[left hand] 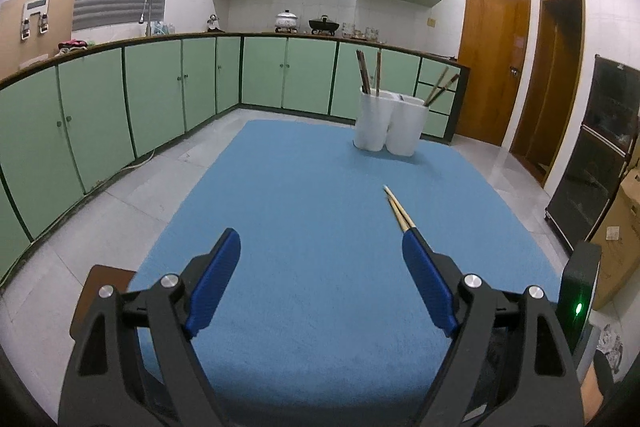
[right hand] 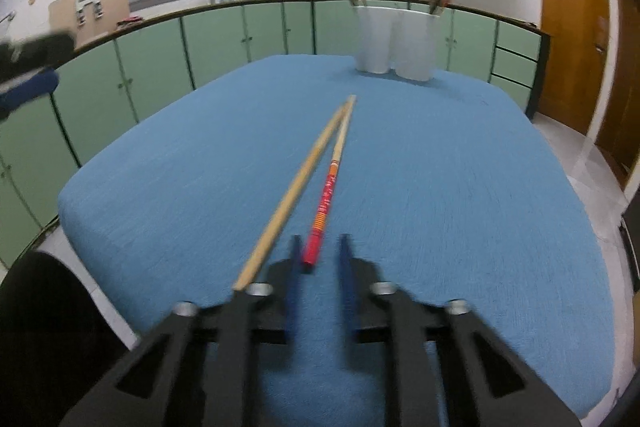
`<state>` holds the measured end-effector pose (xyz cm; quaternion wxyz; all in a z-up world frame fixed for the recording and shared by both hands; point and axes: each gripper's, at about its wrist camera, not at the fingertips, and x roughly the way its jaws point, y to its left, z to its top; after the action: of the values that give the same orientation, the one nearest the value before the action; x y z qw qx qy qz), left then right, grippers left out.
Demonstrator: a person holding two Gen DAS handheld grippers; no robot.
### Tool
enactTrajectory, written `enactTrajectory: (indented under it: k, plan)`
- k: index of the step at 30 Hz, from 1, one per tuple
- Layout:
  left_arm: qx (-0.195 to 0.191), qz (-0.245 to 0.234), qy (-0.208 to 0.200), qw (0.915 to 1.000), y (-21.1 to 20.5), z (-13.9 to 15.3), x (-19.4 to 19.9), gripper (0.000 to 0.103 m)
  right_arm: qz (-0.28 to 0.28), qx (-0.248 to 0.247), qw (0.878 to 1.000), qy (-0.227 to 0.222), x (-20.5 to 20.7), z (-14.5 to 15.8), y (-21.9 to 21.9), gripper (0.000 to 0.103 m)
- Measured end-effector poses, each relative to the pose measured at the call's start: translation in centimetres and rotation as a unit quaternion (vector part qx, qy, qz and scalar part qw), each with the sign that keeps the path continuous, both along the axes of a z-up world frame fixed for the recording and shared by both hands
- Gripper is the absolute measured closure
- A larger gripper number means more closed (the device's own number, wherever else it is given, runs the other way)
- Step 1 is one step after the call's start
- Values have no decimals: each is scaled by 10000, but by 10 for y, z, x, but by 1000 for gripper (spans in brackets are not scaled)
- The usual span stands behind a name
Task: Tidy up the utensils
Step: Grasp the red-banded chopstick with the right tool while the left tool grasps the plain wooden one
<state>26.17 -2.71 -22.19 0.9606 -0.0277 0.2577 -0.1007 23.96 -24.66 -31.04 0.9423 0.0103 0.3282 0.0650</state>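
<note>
Left gripper (left hand: 320,259) wide open, empty, above blue cloth (left hand: 304,187). Right gripper (right hand: 320,255) narrow but not clamped; red end of painted chopstick (right hand: 326,199) between pads, contact unclear. Plain chopstick (right hand: 292,195) just left of it, tips meeting toward white holder (right hand: 394,43) at cloth's far edge.

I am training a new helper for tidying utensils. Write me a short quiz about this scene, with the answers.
1. True or false: the left gripper holds a chopstick.
2. How many chopsticks lie loose on the blue cloth?
3. Whose end lies between the fingers of the right gripper? A) plain wooden chopstick B) red-handled chopstick

Key: 1 false, it is open and empty; 2 two; 3 B.
</note>
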Motion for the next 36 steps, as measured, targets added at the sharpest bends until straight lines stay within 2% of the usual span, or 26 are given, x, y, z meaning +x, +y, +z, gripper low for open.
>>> enactTrajectory:
  k: [9, 15, 22, 24, 33, 36]
  plan:
    - [42, -169, 245, 9995, -43, -35, -1, 22, -836, 183, 9963, 15, -23, 0, -61, 97]
    - [264, -373, 456, 9979, -85, -70, -1, 22, -852, 154, 9962, -28, -29, 1, -66, 97]
    - [423, -370, 623, 9965, -103, -92, 5, 24, -826, 190, 9964, -59, -29, 2, -65, 97]
    - [460, -335, 701, 9959, -102, -97, 9, 28, -818, 190, 9964, -70, -31, 2, -66, 97]
    - [484, -246, 510, 9972, -104, -103, 8, 36, -801, 87, 9967, -114, -32, 0, -60, 92]
    - [401, -257, 446, 9979, -101, -103, 7, 54, -793, 18, 9967, -144, -33, 0, -58, 89]
